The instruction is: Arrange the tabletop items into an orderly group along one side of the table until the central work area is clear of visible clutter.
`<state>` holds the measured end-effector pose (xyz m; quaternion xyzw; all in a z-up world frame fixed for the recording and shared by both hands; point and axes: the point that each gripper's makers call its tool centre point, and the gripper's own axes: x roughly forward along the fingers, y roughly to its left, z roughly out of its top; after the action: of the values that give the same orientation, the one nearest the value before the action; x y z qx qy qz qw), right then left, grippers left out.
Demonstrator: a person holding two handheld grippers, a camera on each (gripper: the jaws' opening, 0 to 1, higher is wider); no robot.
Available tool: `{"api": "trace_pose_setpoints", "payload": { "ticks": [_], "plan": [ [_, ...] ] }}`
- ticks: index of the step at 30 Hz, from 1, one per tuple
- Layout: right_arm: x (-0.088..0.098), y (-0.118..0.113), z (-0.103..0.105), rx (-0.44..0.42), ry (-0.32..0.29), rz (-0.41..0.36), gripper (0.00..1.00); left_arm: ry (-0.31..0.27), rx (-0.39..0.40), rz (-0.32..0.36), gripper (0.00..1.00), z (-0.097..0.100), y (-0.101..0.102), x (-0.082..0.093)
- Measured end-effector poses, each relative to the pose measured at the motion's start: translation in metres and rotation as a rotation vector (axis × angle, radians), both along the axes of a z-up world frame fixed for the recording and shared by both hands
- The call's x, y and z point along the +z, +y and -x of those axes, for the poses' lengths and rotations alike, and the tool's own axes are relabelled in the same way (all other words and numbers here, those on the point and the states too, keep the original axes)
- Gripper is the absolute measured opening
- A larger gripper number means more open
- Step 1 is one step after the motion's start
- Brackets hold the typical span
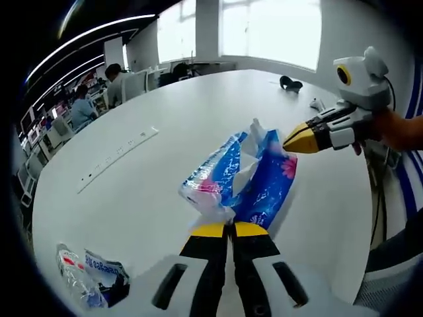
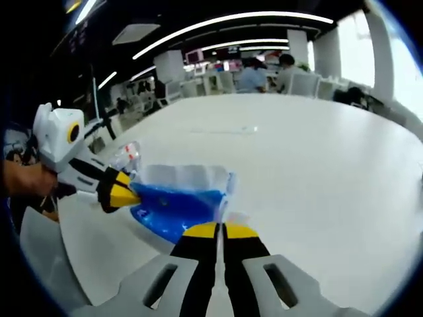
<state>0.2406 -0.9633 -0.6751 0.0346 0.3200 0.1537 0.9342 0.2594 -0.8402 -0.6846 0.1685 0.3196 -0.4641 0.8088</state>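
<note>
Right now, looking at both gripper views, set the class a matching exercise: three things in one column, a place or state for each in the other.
Things:
1. tissue pack
2. crumpled wrapper
3. black object

Places or states:
A. far across the white table
B. pinched at opposite ends by the left gripper and the right gripper
C. lying alone near the table's near edge

Pairs: 1-B, 2-C, 3-A

A large white round-edged table (image 1: 198,125) fills the foreground. Bright windows (image 1: 264,26) line the far wall. Long strip lights (image 2: 218,23) curve across a dark ceiling. Beyond the table stand desks and white chairs (image 2: 301,82), where people (image 1: 82,105) sit working.
</note>
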Motion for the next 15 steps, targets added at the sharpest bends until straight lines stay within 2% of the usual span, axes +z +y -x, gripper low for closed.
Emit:
{"api": "trace_pose_setpoints", "payload": {
  "ticks": [15],
  "plan": [
    [-0.010,-0.020,-0.013,-0.030,-0.001,-0.005,0.00,0.011,-0.007,-0.004,0.01,-0.018,-0.022,-0.010]
  ]
}}
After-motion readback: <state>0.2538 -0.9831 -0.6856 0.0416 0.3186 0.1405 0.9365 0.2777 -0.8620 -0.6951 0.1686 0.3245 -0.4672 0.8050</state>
